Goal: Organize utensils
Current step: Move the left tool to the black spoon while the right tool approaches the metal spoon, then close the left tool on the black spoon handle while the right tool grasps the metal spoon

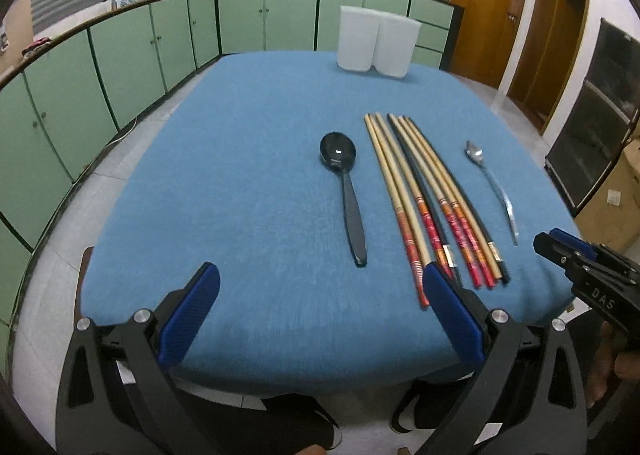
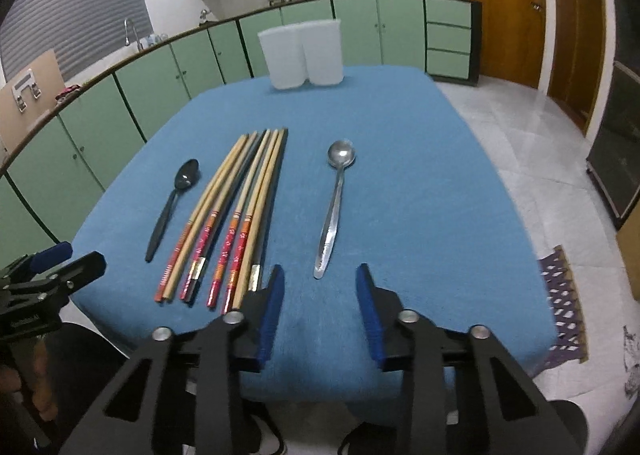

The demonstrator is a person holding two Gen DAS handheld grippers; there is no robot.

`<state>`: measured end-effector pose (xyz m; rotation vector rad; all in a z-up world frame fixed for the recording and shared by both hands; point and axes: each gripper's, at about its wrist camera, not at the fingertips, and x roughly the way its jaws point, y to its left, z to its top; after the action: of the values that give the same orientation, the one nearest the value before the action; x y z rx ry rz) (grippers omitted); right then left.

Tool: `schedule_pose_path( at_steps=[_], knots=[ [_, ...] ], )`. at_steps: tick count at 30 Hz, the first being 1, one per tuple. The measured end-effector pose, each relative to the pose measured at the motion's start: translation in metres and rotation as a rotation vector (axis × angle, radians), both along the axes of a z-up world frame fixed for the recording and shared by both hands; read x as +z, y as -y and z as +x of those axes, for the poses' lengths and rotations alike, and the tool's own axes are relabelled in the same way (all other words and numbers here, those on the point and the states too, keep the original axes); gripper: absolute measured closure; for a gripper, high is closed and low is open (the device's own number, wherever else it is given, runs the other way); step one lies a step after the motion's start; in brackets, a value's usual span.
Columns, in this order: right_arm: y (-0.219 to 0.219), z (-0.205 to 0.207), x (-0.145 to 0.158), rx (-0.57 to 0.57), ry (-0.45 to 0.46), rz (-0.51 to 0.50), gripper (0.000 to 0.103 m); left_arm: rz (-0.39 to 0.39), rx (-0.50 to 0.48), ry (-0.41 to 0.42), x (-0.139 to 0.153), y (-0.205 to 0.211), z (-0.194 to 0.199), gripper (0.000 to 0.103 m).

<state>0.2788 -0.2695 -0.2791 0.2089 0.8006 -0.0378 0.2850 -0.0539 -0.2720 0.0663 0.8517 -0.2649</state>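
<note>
A black spoon point(image 1: 345, 191) point(image 2: 174, 202), a row of several long chopsticks point(image 1: 430, 199) point(image 2: 236, 211) and a metal spoon point(image 1: 493, 188) point(image 2: 335, 204) lie side by side on the blue table point(image 1: 248, 183) point(image 2: 420, 195). Two white containers point(image 1: 376, 40) point(image 2: 304, 54) stand at the far edge. My left gripper point(image 1: 320, 283) is open and empty over the near edge, below the black spoon. My right gripper point(image 2: 320, 275) is open and empty, just short of the metal spoon's handle. Each gripper shows at the side of the other's view.
Green cabinets point(image 1: 120, 51) run along the left and back walls. Wooden doors point(image 1: 520, 11) stand at the right. A dark cabinet point(image 1: 592, 115) and a cardboard box point(image 1: 616, 195) stand right of the table. A patterned mat point(image 2: 560, 303) lies on the tiled floor.
</note>
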Motion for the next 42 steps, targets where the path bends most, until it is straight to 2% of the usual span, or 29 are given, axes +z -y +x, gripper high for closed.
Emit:
schedule_pose_path(
  at_steps=[7, 12, 17, 20, 22, 27, 35, 38, 39, 42],
  knots=[
    [0.002, 0.020, -0.018, 0.019, -0.010, -0.016, 0.075, 0.012, -0.017, -0.033, -0.016, 0.012, 0.017, 0.005],
    [0.013, 0.022, -0.019, 0.012, -0.004, -0.052, 0.091, 0.017, -0.027, -0.055, -0.028, 0.022, 0.023, 0.006],
    [0.029, 0.021, -0.019, 0.002, 0.003, -0.034, 0.093, 0.059, -0.023, -0.022, -0.032, 0.031, 0.026, 0.006],
    [0.028, 0.022, -0.019, 0.016, 0.009, -0.035, 0.090, 0.064, -0.008, -0.008, -0.031, 0.029, 0.031, 0.014],
    [0.027, 0.022, -0.019, 0.020, 0.012, -0.034, 0.089, 0.062, -0.005, 0.001, -0.030, 0.028, 0.033, 0.026],
    [0.027, 0.021, -0.020, 0.021, 0.023, -0.035, 0.089, 0.047, -0.005, 0.016, -0.028, 0.031, 0.029, 0.041],
    [0.021, 0.017, -0.024, 0.029, 0.062, -0.069, 0.089, 0.033, -0.016, 0.023, -0.027, 0.035, 0.025, 0.055],
    [0.021, 0.018, -0.024, 0.031, 0.064, -0.074, 0.091, 0.014, -0.022, 0.025, -0.026, 0.034, 0.025, 0.079],
    [0.021, 0.018, -0.023, 0.033, 0.062, -0.067, 0.094, -0.003, -0.024, 0.022, -0.026, 0.033, 0.025, 0.092],
    [0.021, 0.019, -0.022, 0.037, 0.059, -0.057, 0.094, -0.044, -0.020, 0.004, -0.025, 0.029, 0.030, 0.091]
  ],
)
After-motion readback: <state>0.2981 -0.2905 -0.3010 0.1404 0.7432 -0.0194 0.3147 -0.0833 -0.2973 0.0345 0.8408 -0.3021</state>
